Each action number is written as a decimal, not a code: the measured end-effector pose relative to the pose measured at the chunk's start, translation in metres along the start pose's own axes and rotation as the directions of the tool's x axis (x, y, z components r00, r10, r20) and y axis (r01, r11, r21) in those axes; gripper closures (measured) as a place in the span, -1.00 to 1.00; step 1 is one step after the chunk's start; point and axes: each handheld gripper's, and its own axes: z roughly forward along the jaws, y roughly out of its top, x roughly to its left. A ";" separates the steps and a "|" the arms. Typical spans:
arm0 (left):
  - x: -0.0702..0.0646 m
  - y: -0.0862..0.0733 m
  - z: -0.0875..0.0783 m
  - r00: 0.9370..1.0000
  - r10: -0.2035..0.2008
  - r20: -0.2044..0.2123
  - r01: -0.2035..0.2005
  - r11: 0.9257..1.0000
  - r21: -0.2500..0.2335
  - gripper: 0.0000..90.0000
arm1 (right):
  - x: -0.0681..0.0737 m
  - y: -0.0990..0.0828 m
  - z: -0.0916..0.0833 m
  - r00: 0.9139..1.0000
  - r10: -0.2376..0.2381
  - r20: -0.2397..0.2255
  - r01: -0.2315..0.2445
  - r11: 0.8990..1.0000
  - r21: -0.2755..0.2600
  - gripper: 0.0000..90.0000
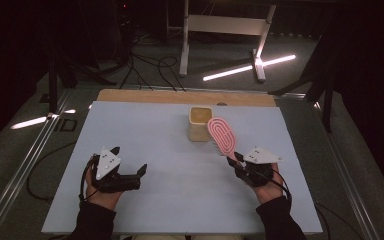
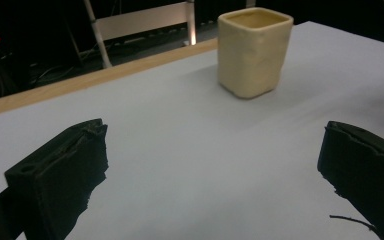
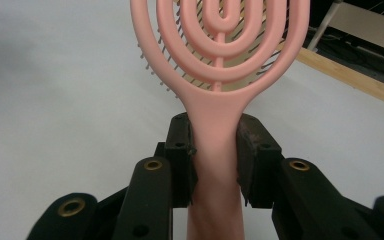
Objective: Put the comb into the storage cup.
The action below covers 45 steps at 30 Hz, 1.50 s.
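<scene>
Right gripper (image 3: pixel 215 150) pinching pink hairbrush (image 1: pixel 221 135) by handle, head slanting up toward cream cup (image 1: pixel 200 124) just beyond; left gripper (image 1: pixel 141 172) spread, empty.

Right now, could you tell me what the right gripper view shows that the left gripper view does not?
The right gripper view shows the pink hairbrush, its handle clamped between the right gripper's black jaws, its looped head and bristles rising ahead. The left gripper view shows the left gripper with its jaws wide apart and nothing between them, and the cream cup standing upright farther along. Both views share the pale table top, its wooden far edge and the dark room beyond.
</scene>
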 end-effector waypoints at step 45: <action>-0.071 0.060 0.079 0.978 0.010 0.208 -0.011 1.000 0.007 -0.99 | 0.009 0.000 0.004 1.000 -0.008 0.000 0.008 0.999 -0.034 0.56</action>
